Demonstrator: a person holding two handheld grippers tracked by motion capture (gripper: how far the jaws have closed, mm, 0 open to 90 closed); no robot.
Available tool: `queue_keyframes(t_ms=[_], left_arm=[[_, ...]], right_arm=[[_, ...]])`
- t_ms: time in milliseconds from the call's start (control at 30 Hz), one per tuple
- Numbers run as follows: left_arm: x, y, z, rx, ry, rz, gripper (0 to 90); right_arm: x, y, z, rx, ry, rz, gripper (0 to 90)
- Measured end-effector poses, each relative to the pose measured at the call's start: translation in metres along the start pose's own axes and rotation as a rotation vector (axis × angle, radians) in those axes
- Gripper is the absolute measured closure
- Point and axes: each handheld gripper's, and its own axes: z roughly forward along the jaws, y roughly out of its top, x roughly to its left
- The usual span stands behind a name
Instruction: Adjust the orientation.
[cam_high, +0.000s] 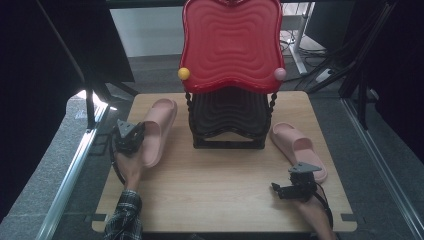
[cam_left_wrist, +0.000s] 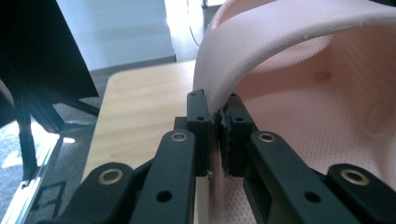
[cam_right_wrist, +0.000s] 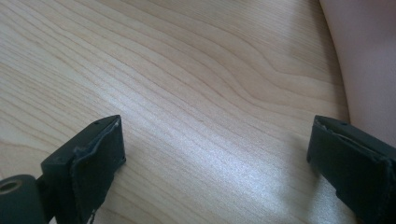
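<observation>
**Left jaws pinching the strap of a pink slipper**

The left slipper (cam_high: 158, 131) is lying on the left part of the wooden bench (cam_high: 220, 195), toe pointing away from the person. The left gripper (cam_high: 131, 136) is gripping it at its near, outer edge: in the left gripper view the arched strap (cam_left_wrist: 261, 42) is running down into the narrow gap between the two black jaws, which are nearly closed and pressing on the strap's edge from both sides. The perforated footbed (cam_left_wrist: 299, 116) is lying to the right of the jaws.

The right gripper (cam_high: 285, 190) is resting low over the bench's near right part; its jaws are standing wide apart with bare wood between them, holding nothing. The second slipper (cam_high: 298, 149) is lying just beside it, apart from the jaws.

Count: two pink slippers, two grippers, one black two-tier rack (cam_high: 228, 120) between the slippers, carrying one red wavy tray (cam_high: 231, 45), with one yellow knob (cam_high: 184, 73) and one pink knob (cam_high: 280, 74). No writing or brand mark is legible.
</observation>
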Motion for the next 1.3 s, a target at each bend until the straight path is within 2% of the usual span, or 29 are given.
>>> queue_keyframes(t_ms=[333,767,1000,1200,1300], left_arm=[[-0.007,0.027,-0.002,-0.071,0.026,0.005,84.3],[-0.018,0.084,-0.006,-0.174,0.049,0.001,84.4],[-0.020,0.109,-0.005,-0.224,0.023,-0.068,84.4],[-0.021,0.130,-0.002,-0.245,0.030,-0.092,84.3],[-0.020,0.141,-0.002,-0.258,0.029,-0.124,84.2]], right_arm=[[0.000,0.000,0.000,0.000,0.000,-0.001,4.1],[0.000,0.000,0.000,0.000,0.000,0.000,4.1],[0.000,0.000,0.000,-0.003,0.001,-0.002,4.1],[0.000,0.000,0.000,-0.003,0.000,-0.002,4.0],[0.000,0.000,0.000,-0.003,0.000,-0.002,4.0]])
